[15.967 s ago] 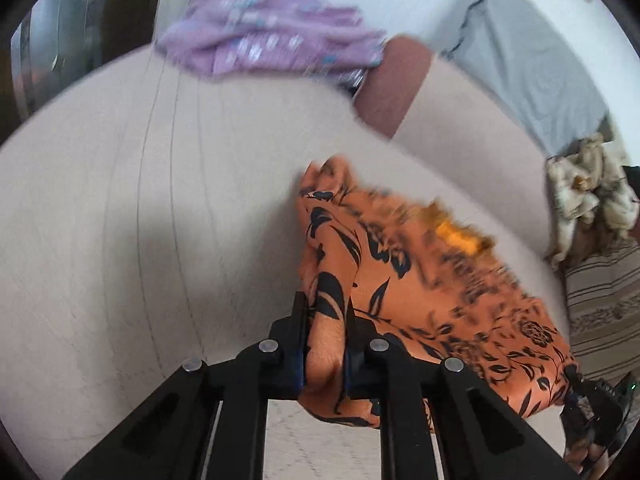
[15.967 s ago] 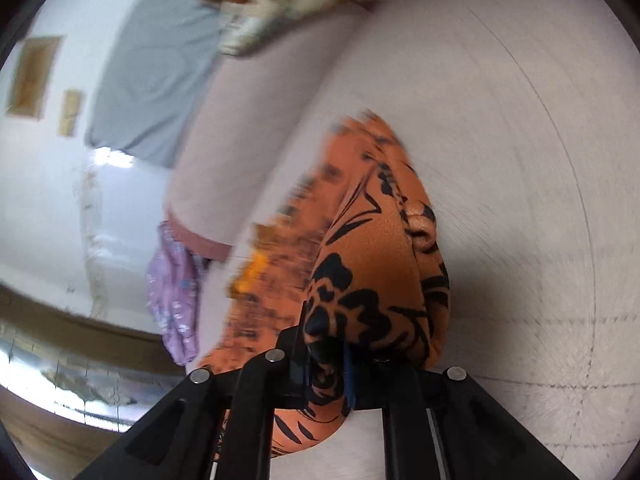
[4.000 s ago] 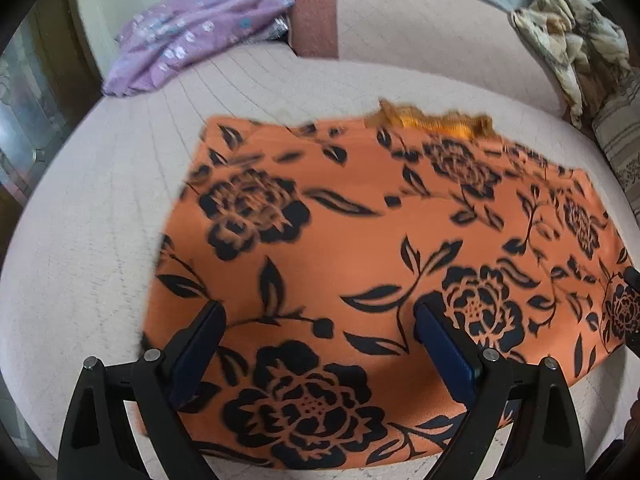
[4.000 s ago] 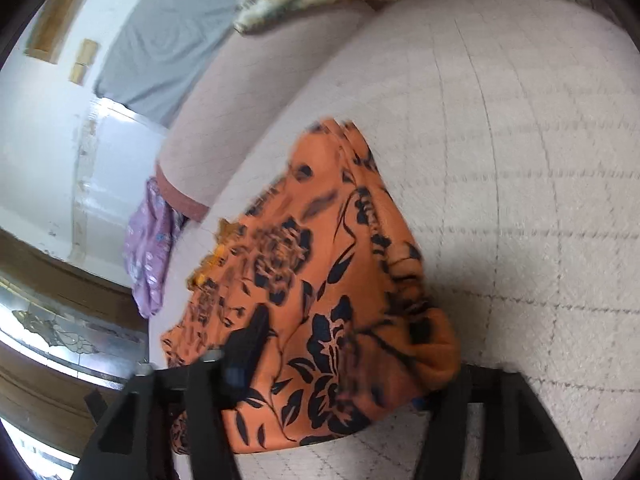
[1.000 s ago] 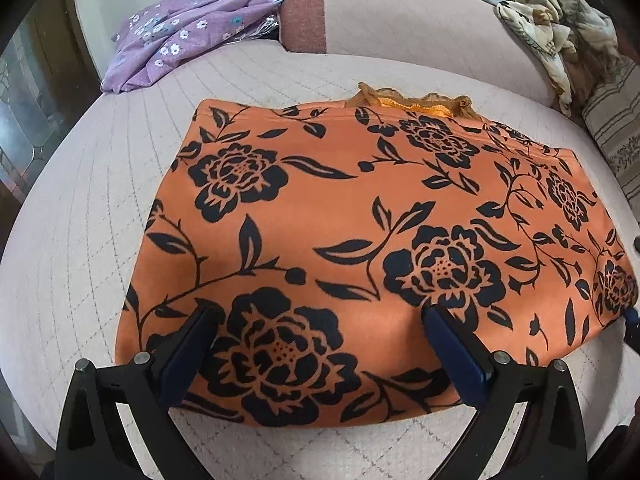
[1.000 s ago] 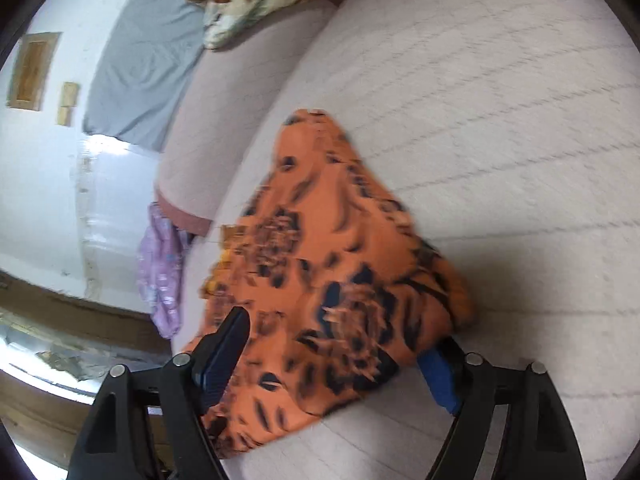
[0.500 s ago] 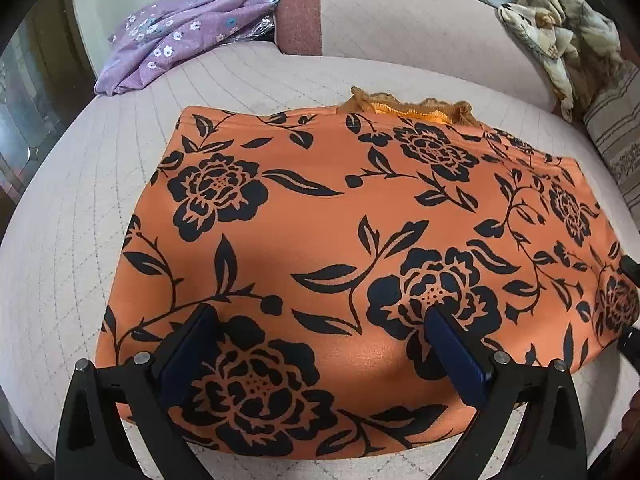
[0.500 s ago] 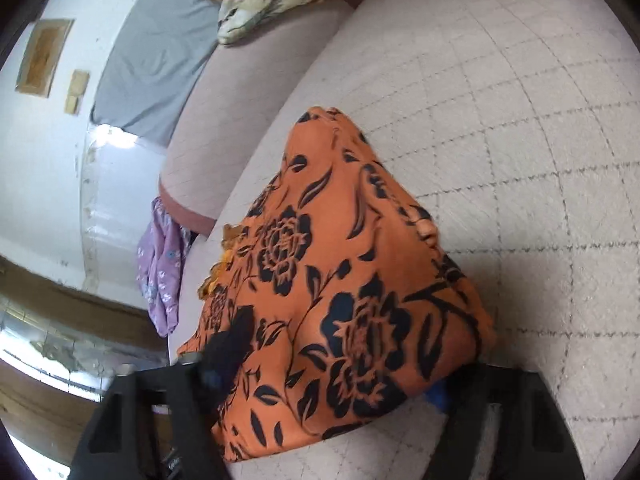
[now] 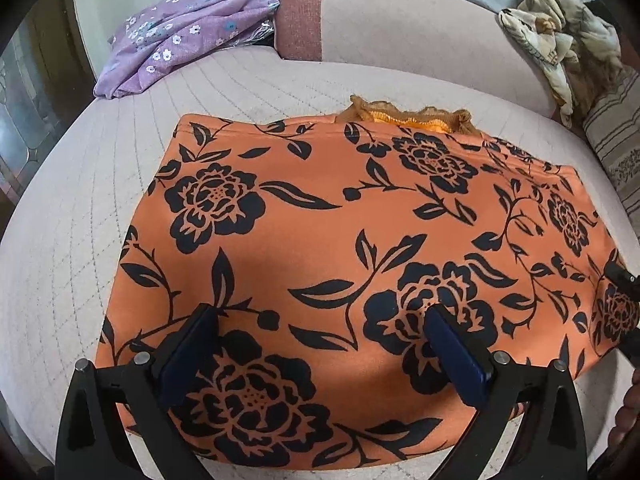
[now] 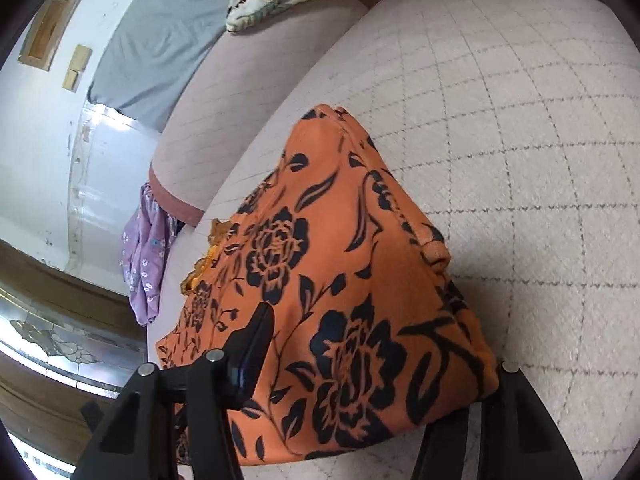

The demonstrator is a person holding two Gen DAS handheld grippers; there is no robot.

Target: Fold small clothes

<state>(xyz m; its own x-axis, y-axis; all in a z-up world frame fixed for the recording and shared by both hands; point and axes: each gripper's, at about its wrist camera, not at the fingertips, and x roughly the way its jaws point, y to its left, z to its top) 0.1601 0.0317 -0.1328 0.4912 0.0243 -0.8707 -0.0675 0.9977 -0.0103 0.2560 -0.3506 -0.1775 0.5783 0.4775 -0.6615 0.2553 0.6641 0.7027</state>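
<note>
Left hand-held gripper [image 9: 320, 340]: released, fingers spread wide over the near edge of the orange floral garment [image 9: 352, 248]; nothing pinched between the blue pads [image 9: 456, 356].
Right hand-held gripper [image 10: 368, 364]: jaws closing around the garment's right end, a bunched fold of cloth between them; left finger [image 10: 252, 348] lies against the fabric, the right one is hidden behind it, so a firm pinch cannot be confirmed.
Garment: spread flat on the quilted sofa seat [image 9: 72, 240], a frilly yellow trim [image 9: 404, 114] peeking from its far edge.
Purple floral cloth [image 9: 180, 36]: well apart, at the seat's far left corner.
Patterned cloth [image 9: 556, 36]: crumpled on the backrest [image 9: 420, 32], far right.
</note>
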